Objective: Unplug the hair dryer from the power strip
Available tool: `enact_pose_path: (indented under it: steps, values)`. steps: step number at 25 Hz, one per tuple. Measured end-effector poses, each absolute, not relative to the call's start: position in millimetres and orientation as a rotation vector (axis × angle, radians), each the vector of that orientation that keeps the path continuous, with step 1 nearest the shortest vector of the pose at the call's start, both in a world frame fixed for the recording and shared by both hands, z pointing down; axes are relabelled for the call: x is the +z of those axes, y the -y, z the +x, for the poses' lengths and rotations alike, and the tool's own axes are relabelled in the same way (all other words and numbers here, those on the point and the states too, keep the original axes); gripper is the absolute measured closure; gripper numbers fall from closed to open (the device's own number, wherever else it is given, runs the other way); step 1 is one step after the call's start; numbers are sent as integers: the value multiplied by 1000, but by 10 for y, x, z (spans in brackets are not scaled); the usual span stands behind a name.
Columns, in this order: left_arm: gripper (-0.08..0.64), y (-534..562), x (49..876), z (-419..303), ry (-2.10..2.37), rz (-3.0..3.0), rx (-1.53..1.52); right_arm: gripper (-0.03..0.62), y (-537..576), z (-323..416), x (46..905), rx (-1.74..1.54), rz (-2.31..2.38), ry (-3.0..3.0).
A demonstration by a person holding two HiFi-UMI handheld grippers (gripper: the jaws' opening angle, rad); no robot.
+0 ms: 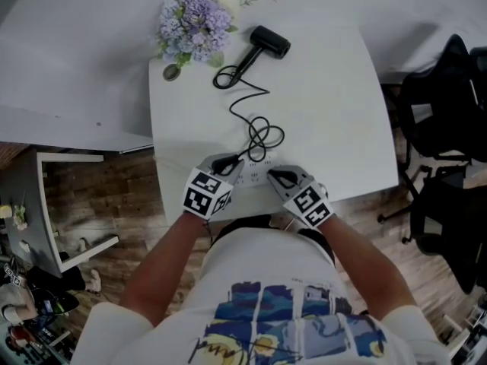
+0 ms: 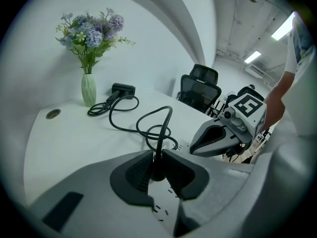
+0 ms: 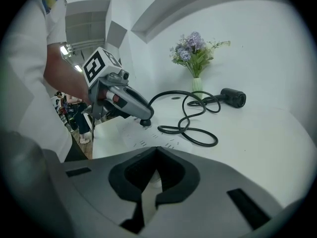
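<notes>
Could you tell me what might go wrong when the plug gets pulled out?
The left gripper grips the plug where the cord leaves it; slipping upward could strain the cord. The right gripper seems only to press on the power strip, so the strip might lift with the plug.

On one tabletop I count one hair dryer, one black cord with one plug, one power strip, one vase of flowers and one round grommet. Two tools: the left tool and the right tool. Two office chairs.
</notes>
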State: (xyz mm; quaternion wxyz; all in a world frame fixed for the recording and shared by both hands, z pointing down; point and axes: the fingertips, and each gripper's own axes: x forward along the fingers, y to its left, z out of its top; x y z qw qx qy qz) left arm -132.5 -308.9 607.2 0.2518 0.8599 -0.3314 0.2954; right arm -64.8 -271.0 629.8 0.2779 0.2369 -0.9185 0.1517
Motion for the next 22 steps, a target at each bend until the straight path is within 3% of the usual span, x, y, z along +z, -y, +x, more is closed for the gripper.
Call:
enact_pose_path:
  steps: [22]
  values:
    - [511, 3150, 5665, -1283, 1011, 2514, 764, 597, 2686, -655, 6325, 273, 668, 2377]
